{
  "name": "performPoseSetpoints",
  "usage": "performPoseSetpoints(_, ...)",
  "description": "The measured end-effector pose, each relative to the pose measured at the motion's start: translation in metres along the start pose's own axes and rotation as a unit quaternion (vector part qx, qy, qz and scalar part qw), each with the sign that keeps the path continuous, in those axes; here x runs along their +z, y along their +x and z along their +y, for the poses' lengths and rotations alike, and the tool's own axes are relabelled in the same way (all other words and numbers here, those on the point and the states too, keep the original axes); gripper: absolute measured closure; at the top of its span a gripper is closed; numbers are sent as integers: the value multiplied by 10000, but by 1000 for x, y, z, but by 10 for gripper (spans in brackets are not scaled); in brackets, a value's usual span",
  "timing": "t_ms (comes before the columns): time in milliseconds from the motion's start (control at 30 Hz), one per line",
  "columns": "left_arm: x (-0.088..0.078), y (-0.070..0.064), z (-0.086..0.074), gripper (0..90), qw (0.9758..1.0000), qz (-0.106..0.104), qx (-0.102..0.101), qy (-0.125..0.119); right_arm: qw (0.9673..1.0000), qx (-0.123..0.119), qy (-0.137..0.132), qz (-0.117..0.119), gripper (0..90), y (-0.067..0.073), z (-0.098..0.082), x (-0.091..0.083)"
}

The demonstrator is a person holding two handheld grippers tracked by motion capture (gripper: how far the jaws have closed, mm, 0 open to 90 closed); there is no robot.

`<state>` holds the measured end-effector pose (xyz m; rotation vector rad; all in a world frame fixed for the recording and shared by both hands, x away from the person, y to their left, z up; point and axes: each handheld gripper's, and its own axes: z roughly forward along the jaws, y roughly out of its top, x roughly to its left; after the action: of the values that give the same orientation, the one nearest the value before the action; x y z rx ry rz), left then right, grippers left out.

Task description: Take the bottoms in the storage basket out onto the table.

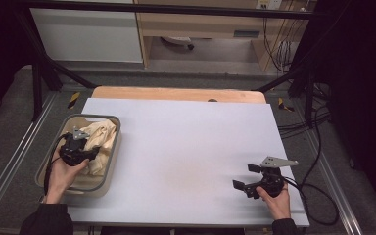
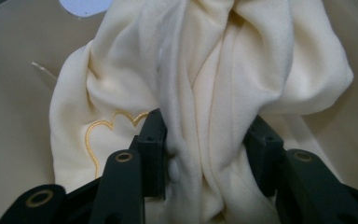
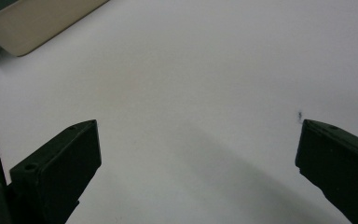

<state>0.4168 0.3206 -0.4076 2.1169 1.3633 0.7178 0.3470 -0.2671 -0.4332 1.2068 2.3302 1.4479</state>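
The left tongs (image 2: 205, 154) reach down into the grey tub (image 1: 108, 166) at the counter's (image 1: 186, 147) left edge, pinching a fold of the cream garment (image 2: 214, 84) bunched inside. The right tongs (image 1: 245, 177) hover low over the bare white counter, jaws spread wide, holding nothing.

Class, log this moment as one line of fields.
left gripper: shut on cream garment in basin | right gripper: open above table
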Motion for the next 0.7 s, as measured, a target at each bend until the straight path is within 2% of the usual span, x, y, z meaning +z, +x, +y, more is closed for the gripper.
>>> performPoseSetpoints(700, -7, 3, 0, 630, 9998, -36, -143, -143, 10000, 8, -1, -3, 5, 0, 0, 0)
